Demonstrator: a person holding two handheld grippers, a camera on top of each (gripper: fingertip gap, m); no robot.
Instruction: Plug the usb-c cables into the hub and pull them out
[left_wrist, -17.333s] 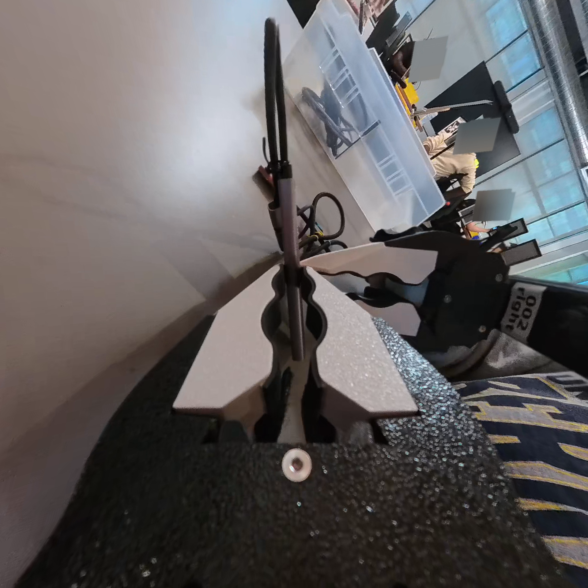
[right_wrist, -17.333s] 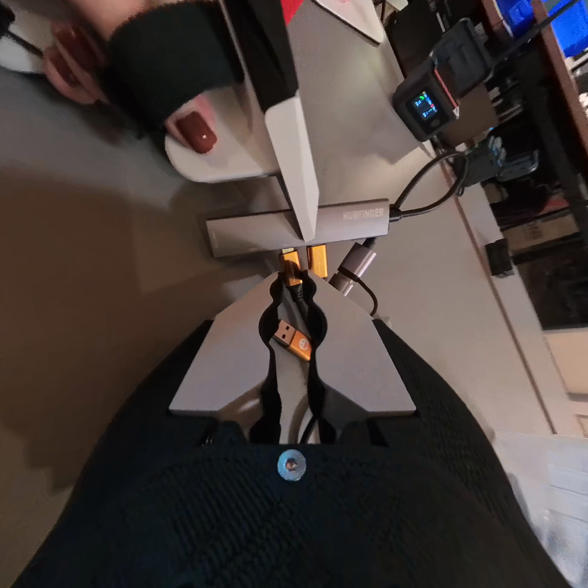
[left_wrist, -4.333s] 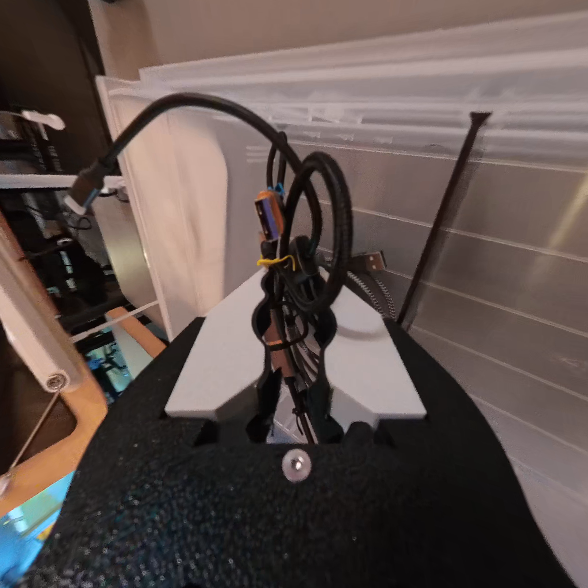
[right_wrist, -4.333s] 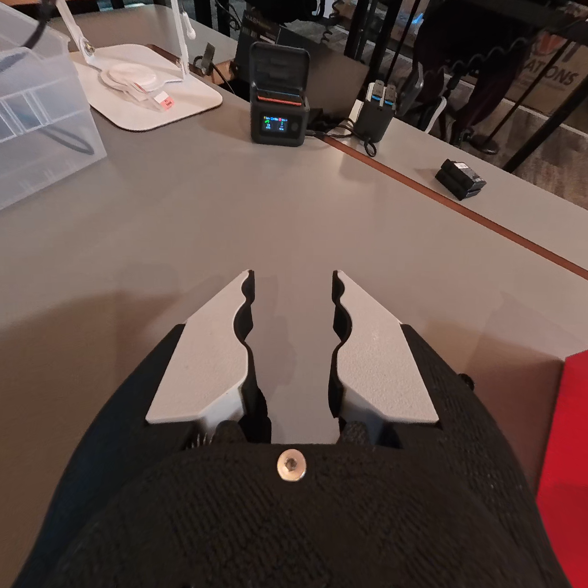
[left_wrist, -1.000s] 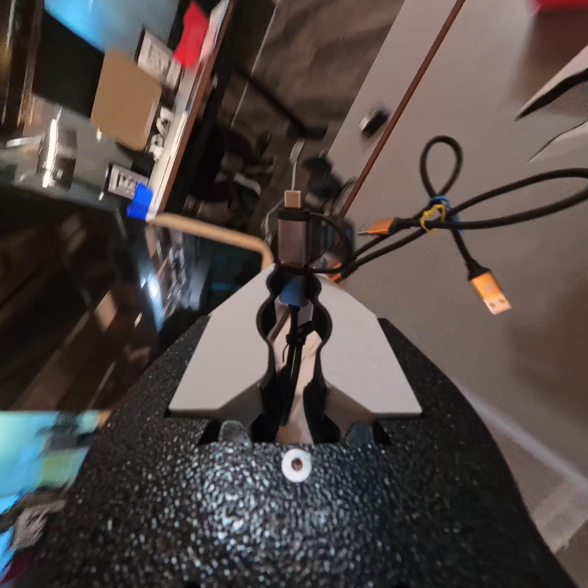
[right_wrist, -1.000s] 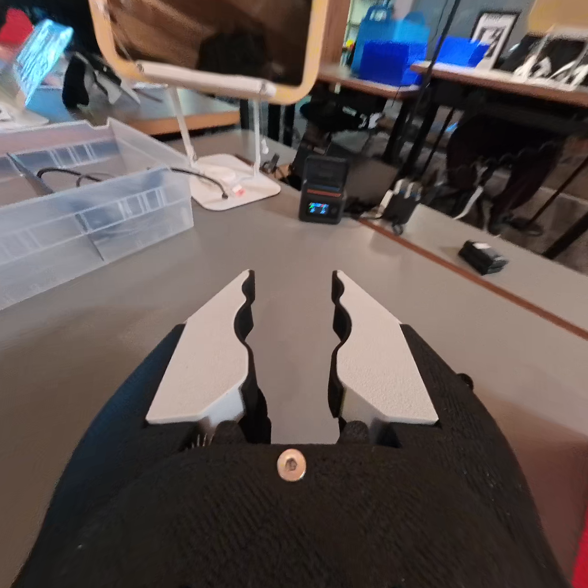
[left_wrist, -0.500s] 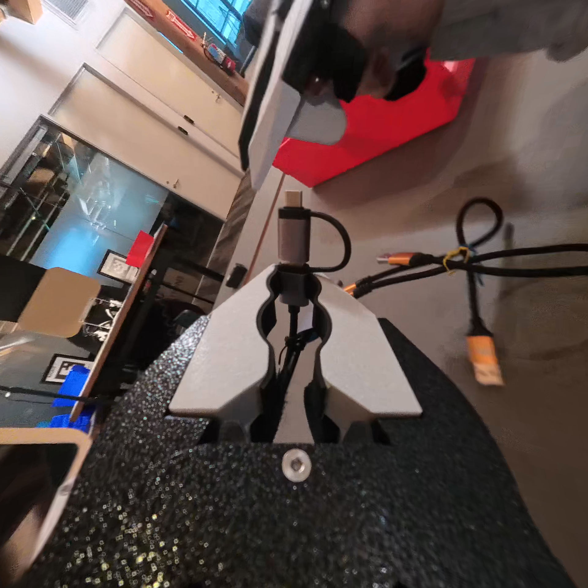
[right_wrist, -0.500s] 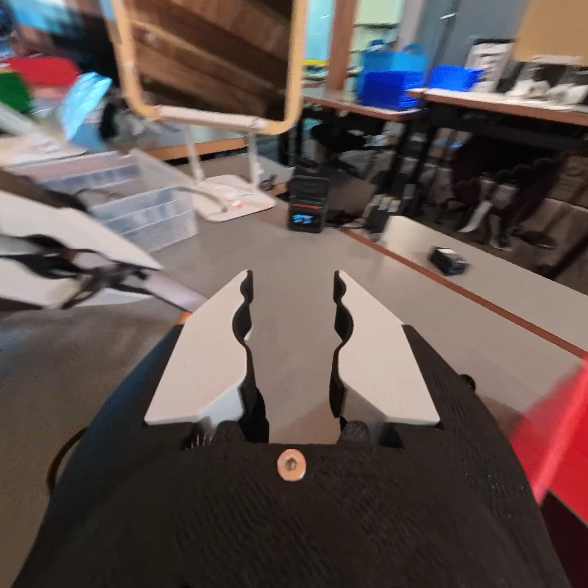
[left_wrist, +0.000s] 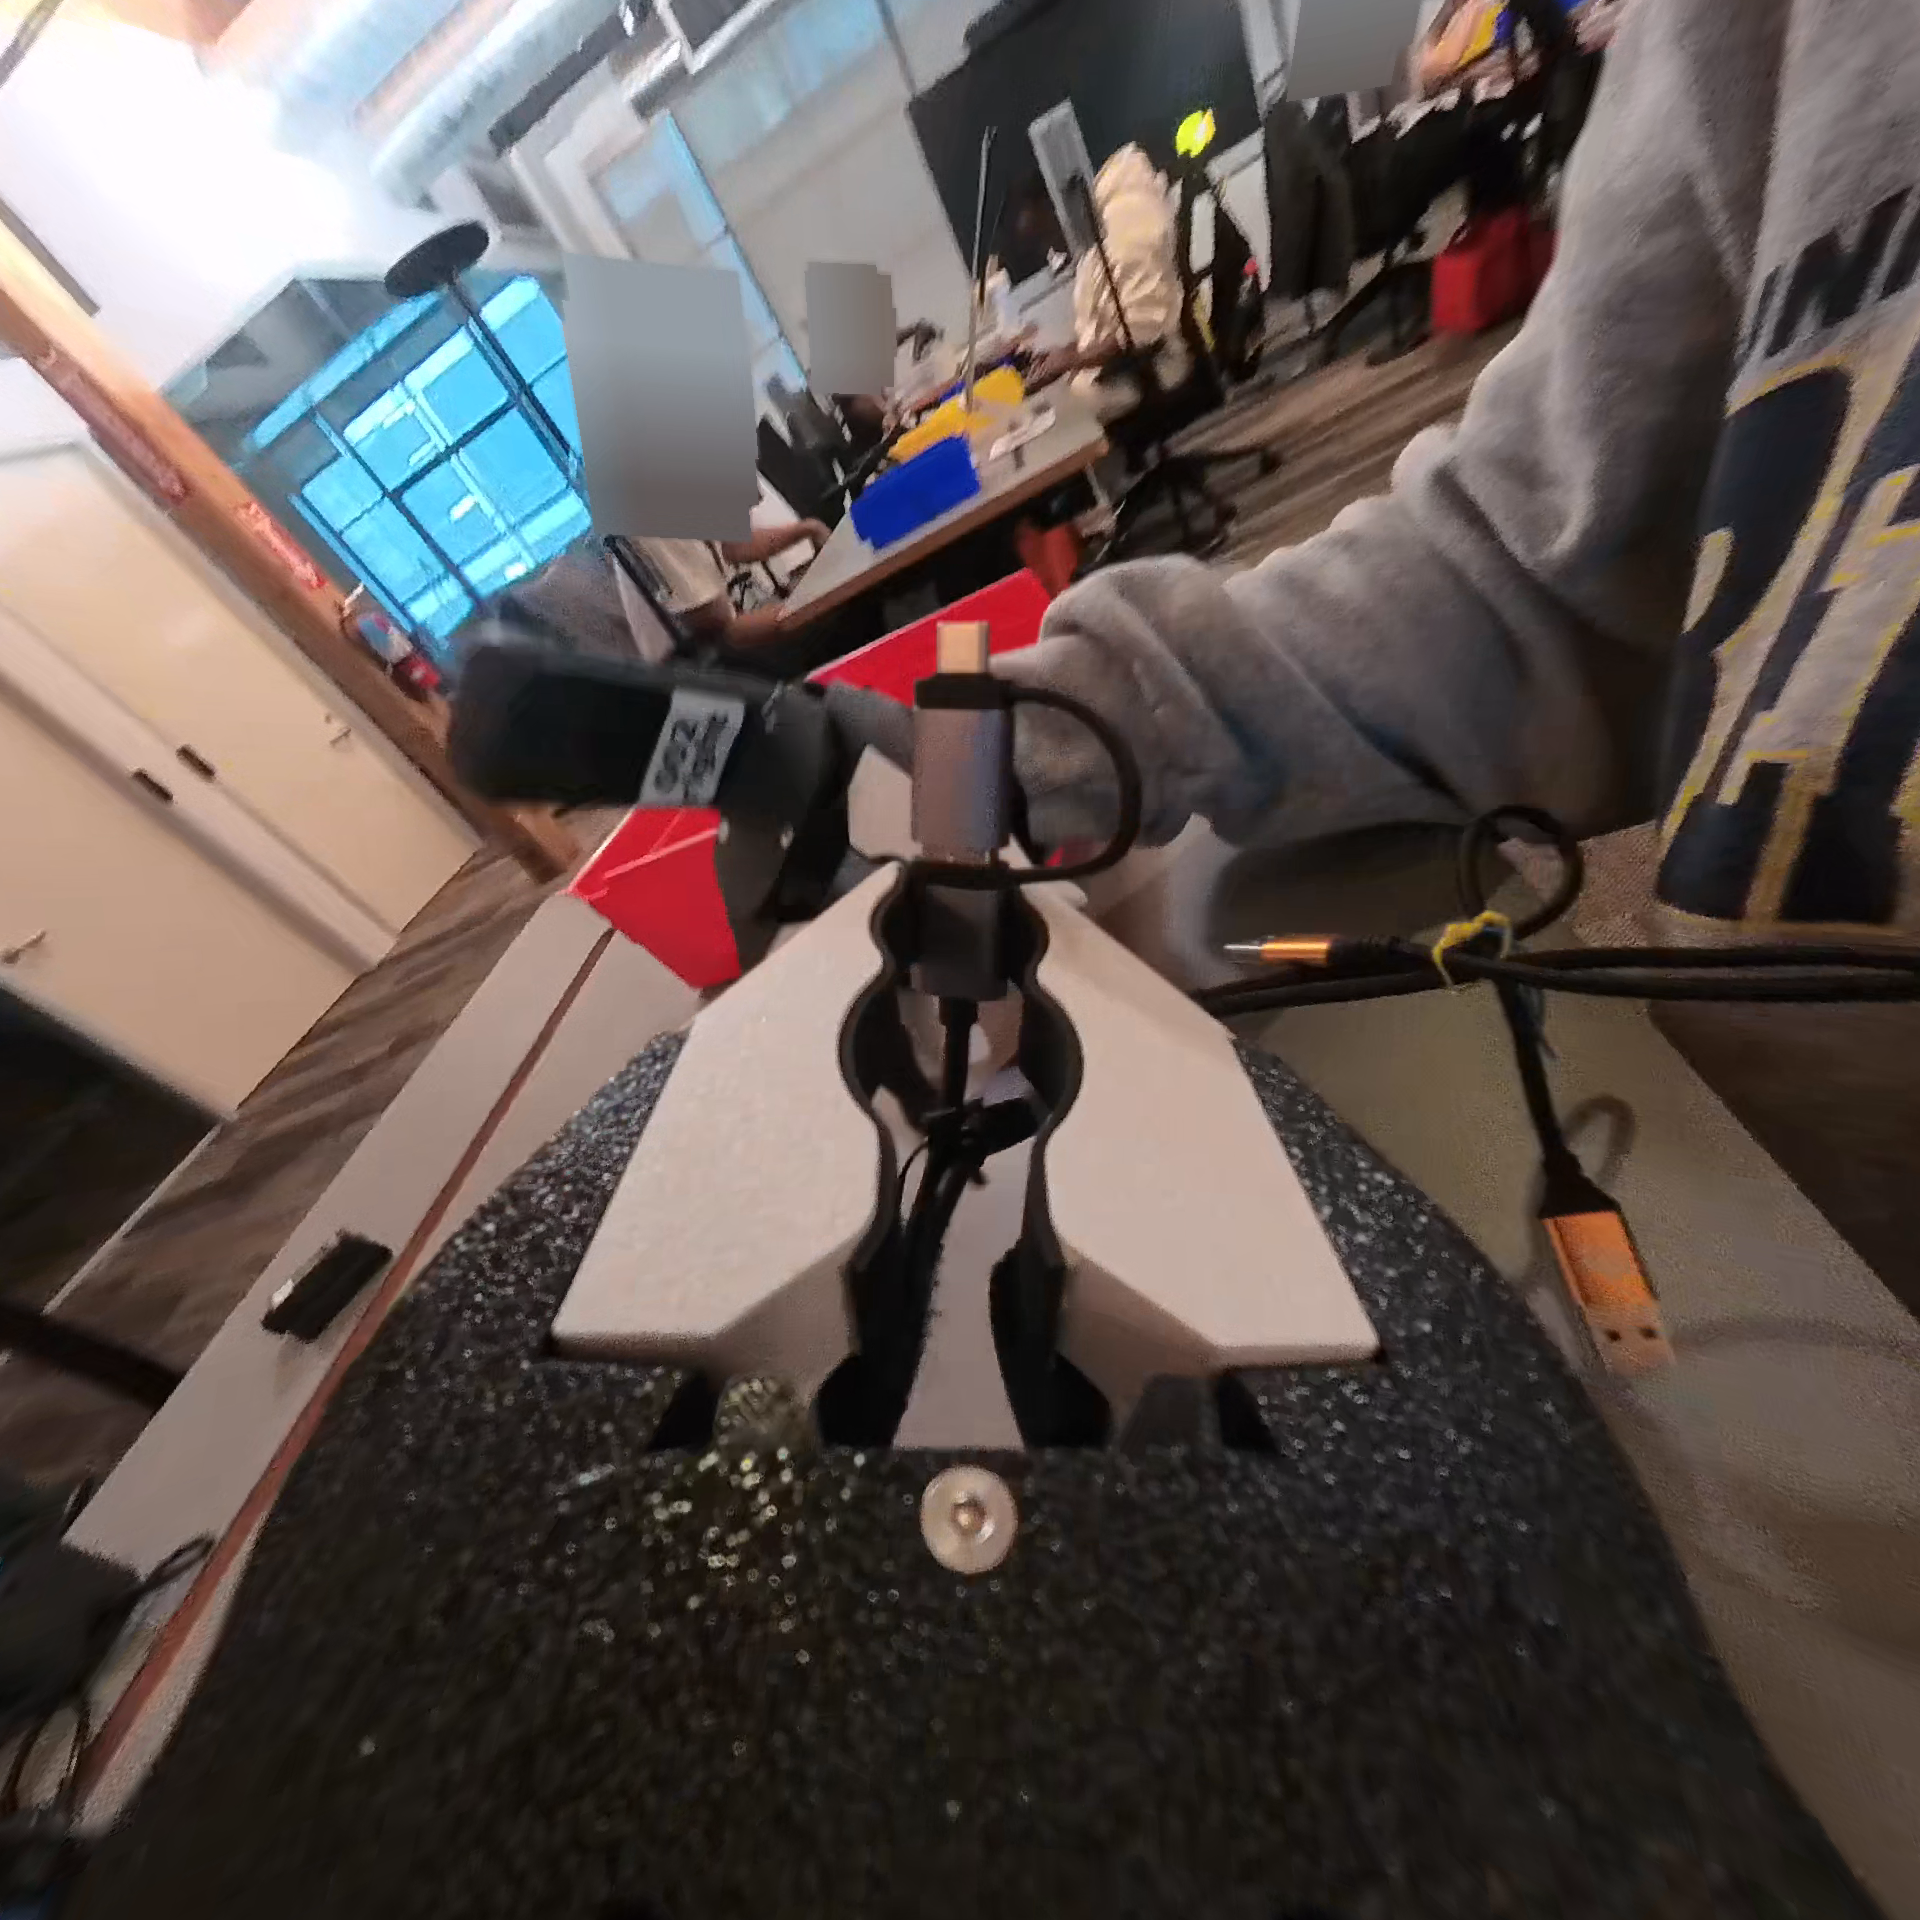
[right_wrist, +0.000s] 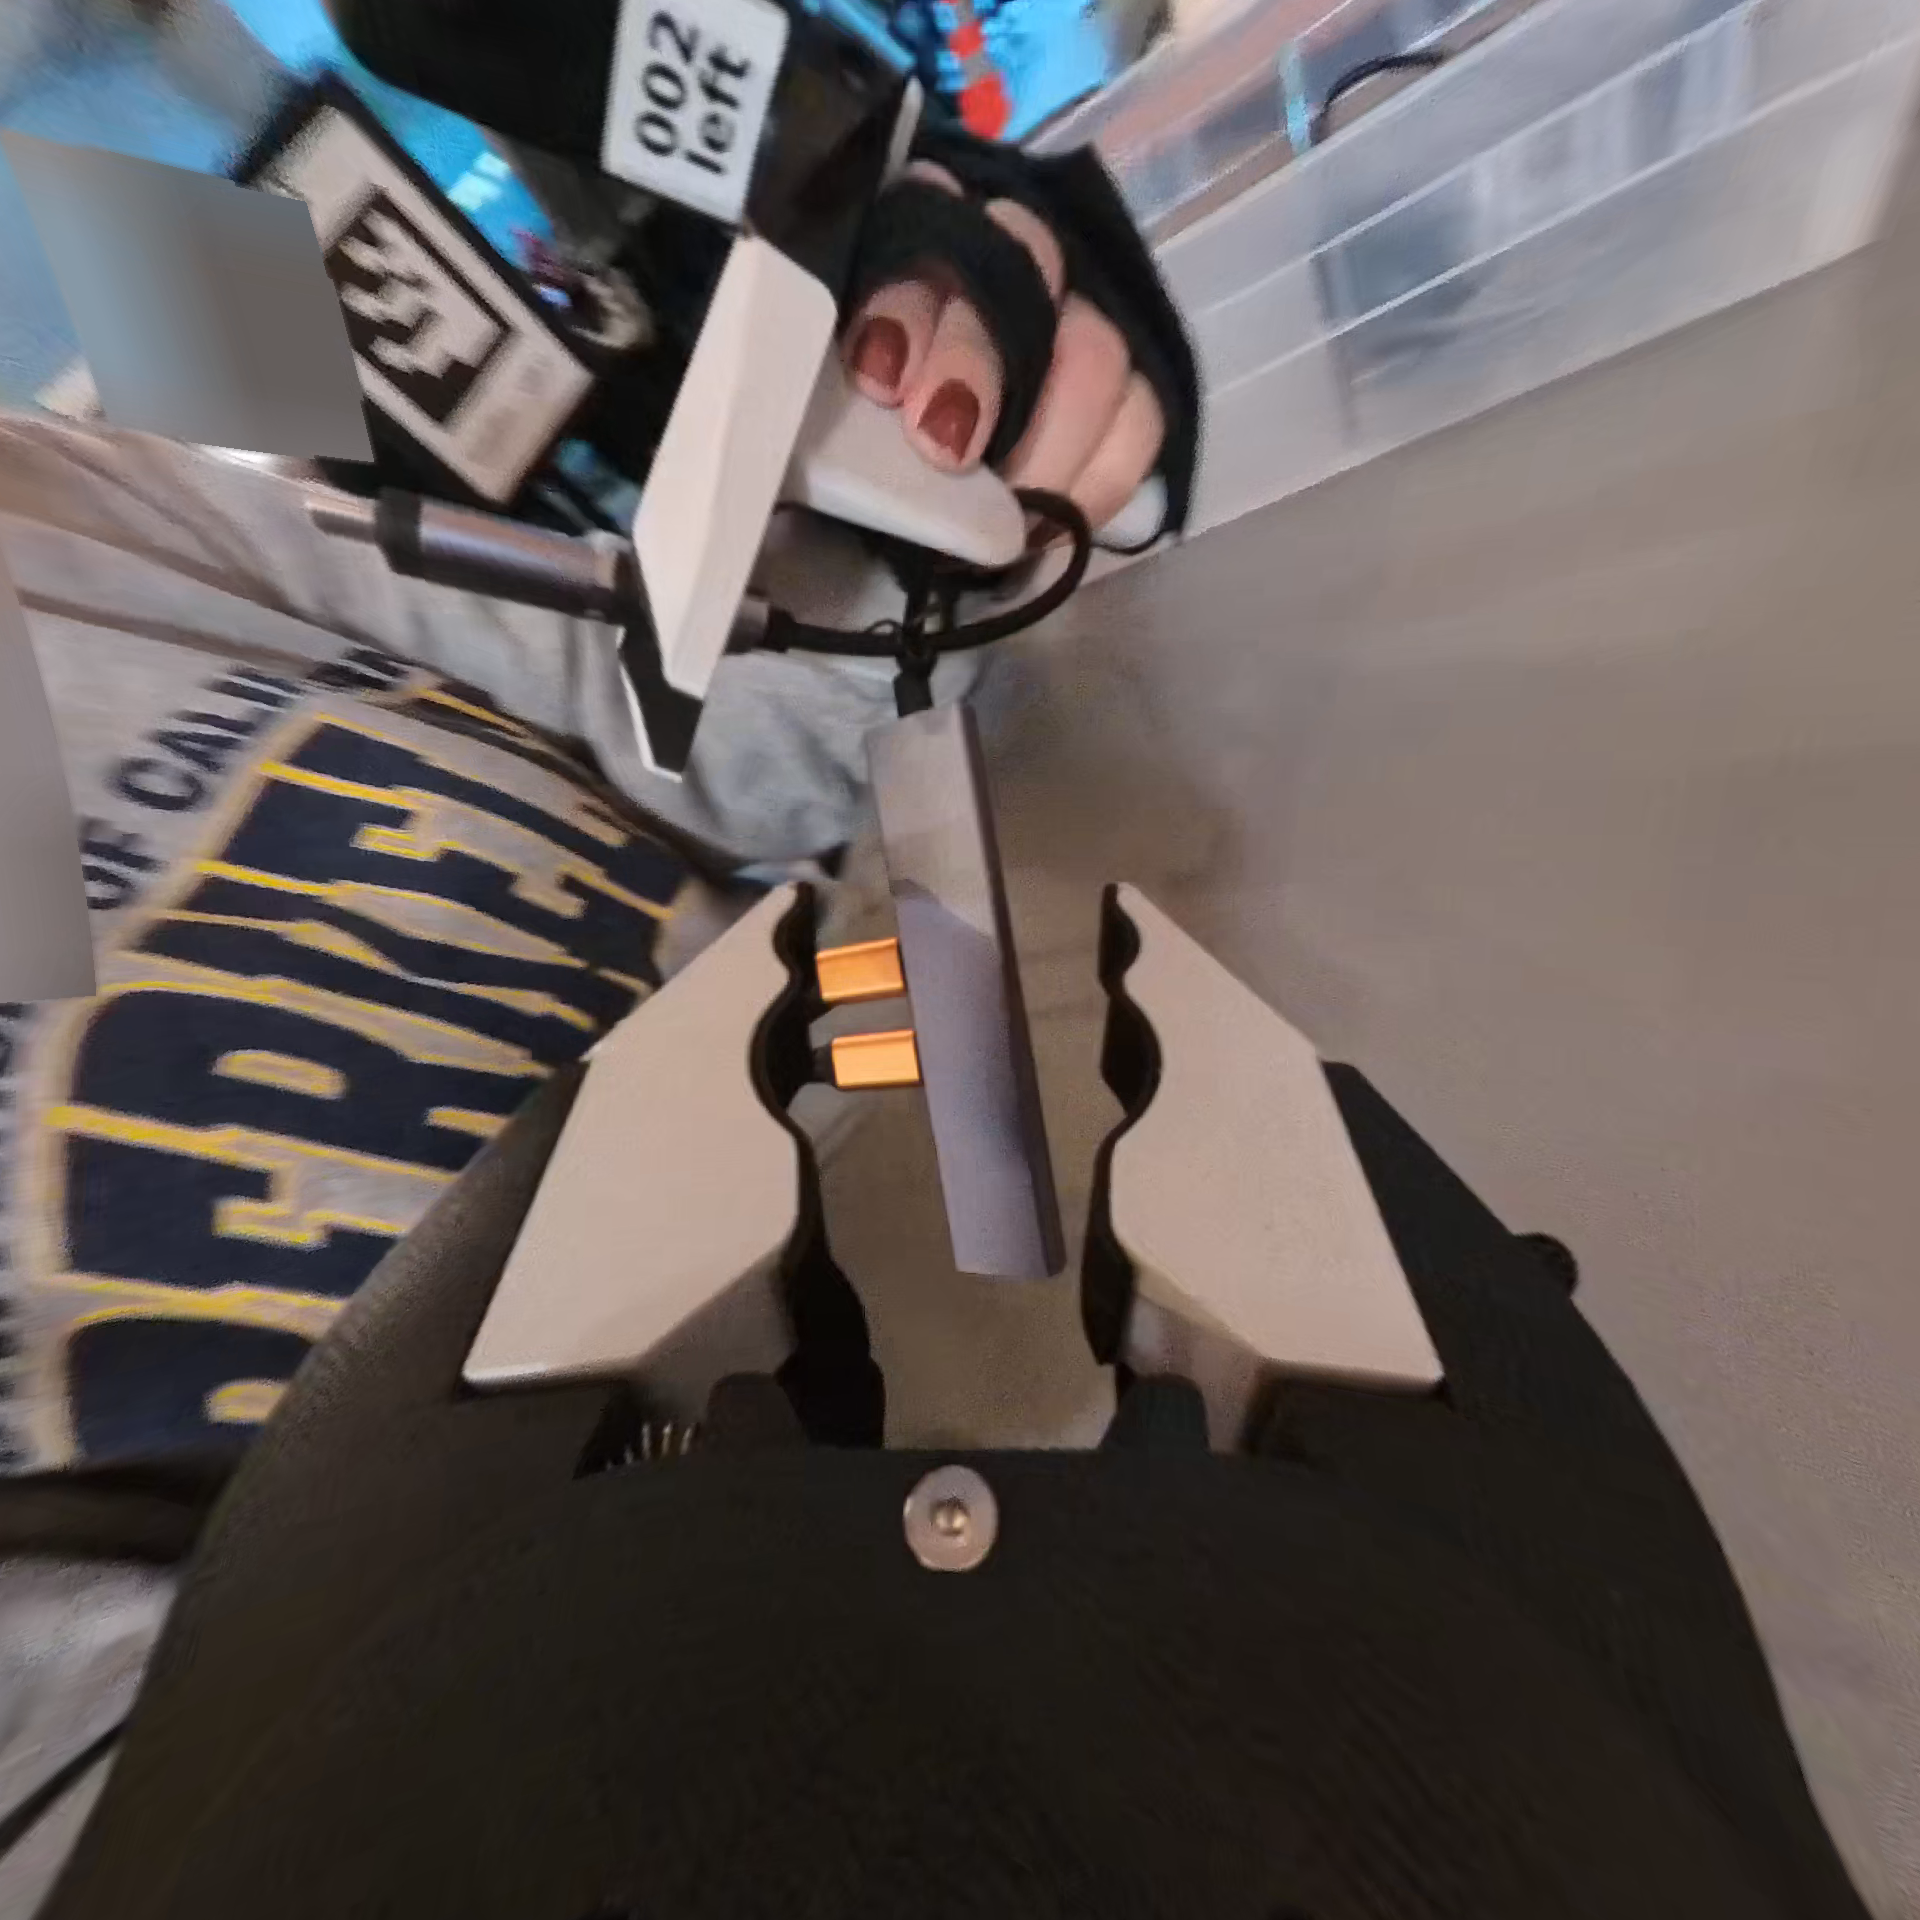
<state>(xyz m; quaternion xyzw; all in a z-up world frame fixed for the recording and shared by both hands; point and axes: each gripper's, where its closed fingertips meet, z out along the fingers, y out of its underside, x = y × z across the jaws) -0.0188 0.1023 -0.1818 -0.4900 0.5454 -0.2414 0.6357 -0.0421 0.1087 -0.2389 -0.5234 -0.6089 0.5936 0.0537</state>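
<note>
Hub dangling between the spread right fingers

The left gripper, raised and tilted, clamps the hub's grey plug; the grey hub hangs beneath it on its short lead, over the table, two orange connectors seated. The right gripper straddles the hub, unclosed.
</note>
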